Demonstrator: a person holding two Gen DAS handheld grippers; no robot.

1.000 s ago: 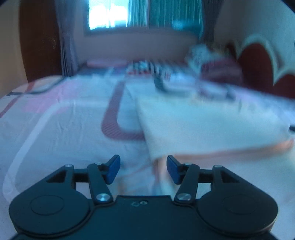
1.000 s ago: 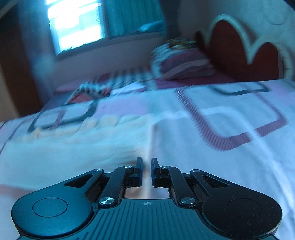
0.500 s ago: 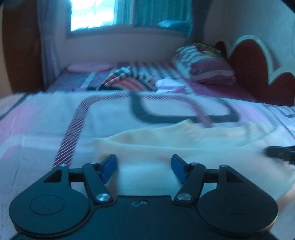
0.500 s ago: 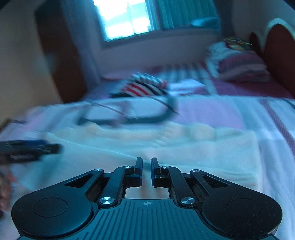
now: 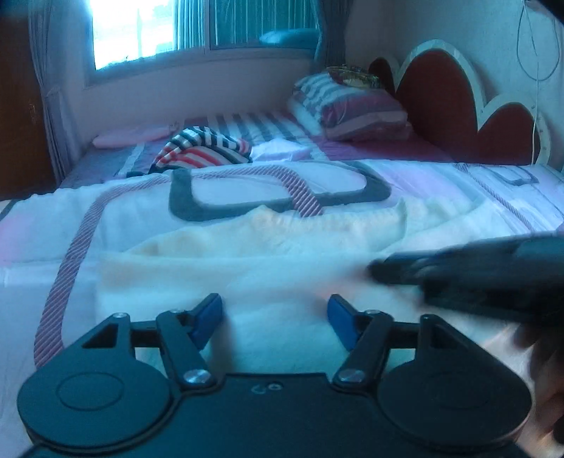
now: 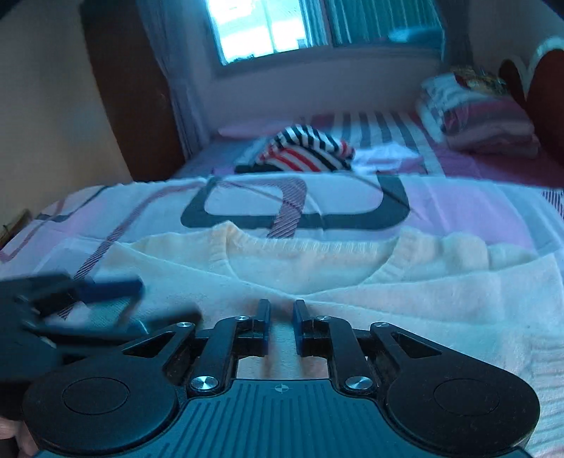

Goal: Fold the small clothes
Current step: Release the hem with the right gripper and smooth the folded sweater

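Observation:
A cream knit sweater (image 6: 387, 292) lies flat on the bed with its round neckline facing away from me; it also shows in the left wrist view (image 5: 282, 260). My left gripper (image 5: 275, 322) is open and empty, low over the sweater's left part. My right gripper (image 6: 282, 326) is nearly closed with a small gap and holds nothing, low over the sweater's middle. The right gripper shows blurred at the right of the left wrist view (image 5: 476, 271). The left gripper shows blurred at the left of the right wrist view (image 6: 77, 299).
The sweater rests on a white and pink patterned bedspread (image 6: 458, 208). A striped red, white and black garment (image 6: 306, 149) and a white folded cloth (image 5: 282, 151) lie further back. Striped pillows (image 5: 352, 105) sit by the red headboard (image 5: 440, 88). A window (image 6: 282, 28) is behind.
Both grippers have swung to face the sweater head-on and moved closer together. The left gripper stays open; the right stays nearly closed.

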